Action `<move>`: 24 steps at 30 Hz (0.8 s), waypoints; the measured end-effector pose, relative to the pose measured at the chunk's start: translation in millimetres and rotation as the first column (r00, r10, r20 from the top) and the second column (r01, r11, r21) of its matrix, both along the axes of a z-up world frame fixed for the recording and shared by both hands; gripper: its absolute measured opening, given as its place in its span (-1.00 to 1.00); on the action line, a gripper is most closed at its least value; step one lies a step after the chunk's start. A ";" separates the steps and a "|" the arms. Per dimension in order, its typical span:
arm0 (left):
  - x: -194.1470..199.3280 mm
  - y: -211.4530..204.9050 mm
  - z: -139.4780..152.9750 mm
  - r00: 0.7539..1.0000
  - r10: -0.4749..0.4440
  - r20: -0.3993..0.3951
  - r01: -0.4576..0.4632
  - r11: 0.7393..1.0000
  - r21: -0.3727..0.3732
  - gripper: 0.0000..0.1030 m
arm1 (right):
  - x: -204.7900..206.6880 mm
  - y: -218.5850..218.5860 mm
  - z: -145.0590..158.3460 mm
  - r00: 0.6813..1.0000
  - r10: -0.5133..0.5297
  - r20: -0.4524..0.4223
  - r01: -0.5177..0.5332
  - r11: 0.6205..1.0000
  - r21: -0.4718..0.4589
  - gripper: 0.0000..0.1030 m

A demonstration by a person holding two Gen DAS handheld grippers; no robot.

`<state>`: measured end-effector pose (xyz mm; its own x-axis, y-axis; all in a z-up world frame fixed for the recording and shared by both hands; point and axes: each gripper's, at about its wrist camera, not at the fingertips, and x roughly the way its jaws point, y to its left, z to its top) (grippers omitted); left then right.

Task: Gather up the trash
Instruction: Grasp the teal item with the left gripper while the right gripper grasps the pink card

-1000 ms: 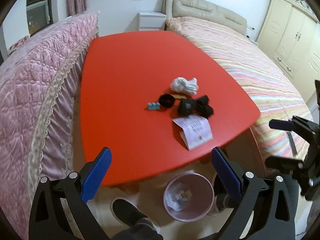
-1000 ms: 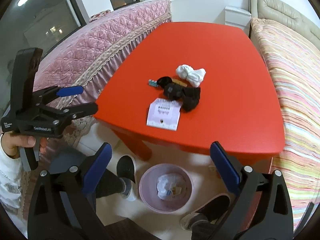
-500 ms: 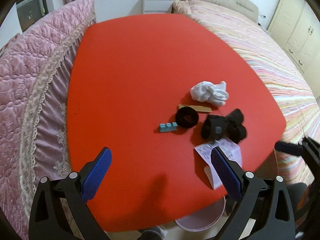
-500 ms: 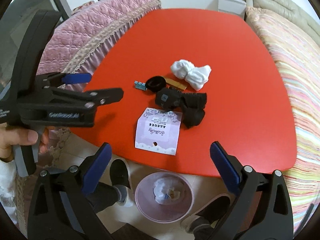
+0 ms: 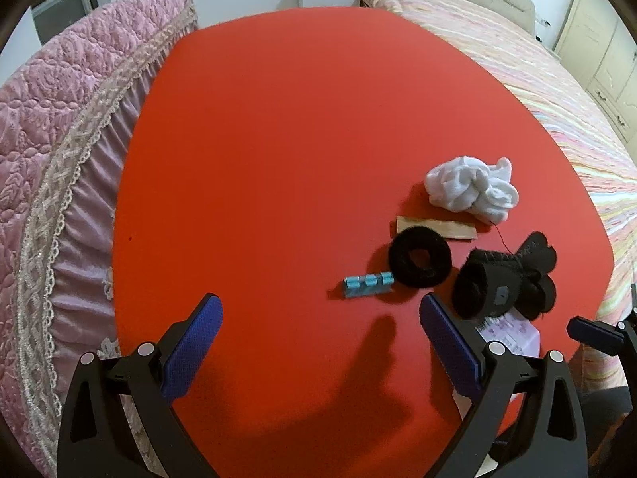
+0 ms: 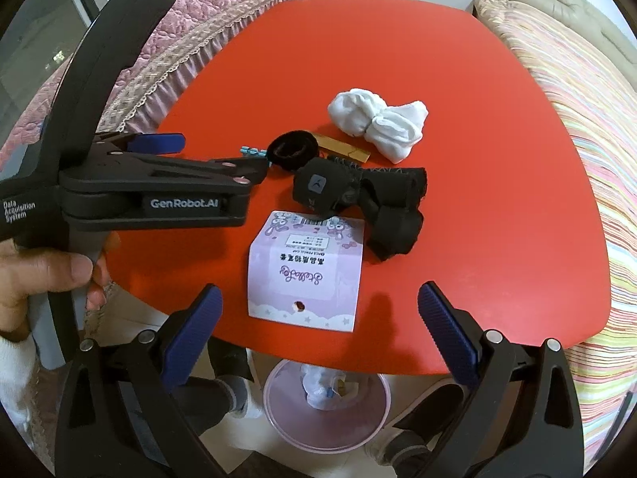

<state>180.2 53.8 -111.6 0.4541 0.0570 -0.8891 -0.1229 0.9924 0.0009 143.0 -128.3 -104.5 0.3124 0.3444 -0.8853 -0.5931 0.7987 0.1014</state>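
Observation:
On the red table point(image 5: 278, 119) lie a small blue strip point(image 5: 368, 285), a black ring point(image 5: 420, 257), a tan flat strip point(image 5: 436, 228), white balled socks point(image 5: 471, 188), black socks point(image 5: 503, 283) and a pink paper card point(image 6: 305, 269). My left gripper point(image 5: 320, 342) is open and empty, just short of the blue strip. My right gripper point(image 6: 318, 326) is open and empty over the card's near edge. A pink bin point(image 6: 326, 410) with trash stands on the floor below the table edge.
A pink quilted bed point(image 5: 51, 139) runs along the table's left side and a striped bed point(image 5: 557, 91) along its right. The left gripper's body point(image 6: 151, 191) reaches in at the left of the right wrist view. Feet point(image 6: 227, 382) stand by the bin.
Both grippers have moved forward and down toward the table. The left one now hangs over the table near the blue strip. The right one has closed in on the card. The objects have not moved.

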 end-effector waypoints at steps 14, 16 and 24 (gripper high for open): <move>8.1 -5.3 -8.5 0.999 0.008 0.037 -0.008 1.000 0.009 0.24 | 3.5 10.3 -14.3 1.000 0.011 -0.007 -0.010 1.000 0.012 0.17; 7.0 -7.2 -6.3 0.999 0.004 0.043 -0.004 1.000 0.011 0.02 | 3.8 10.4 -13.5 1.000 0.015 -0.010 -0.015 1.000 0.022 0.01; 3.6 -6.7 -3.1 0.999 -0.005 0.034 0.005 1.000 -0.018 -0.52 | 5.4 4.0 -9.5 0.999 0.036 -0.026 -0.035 0.998 0.057 -0.60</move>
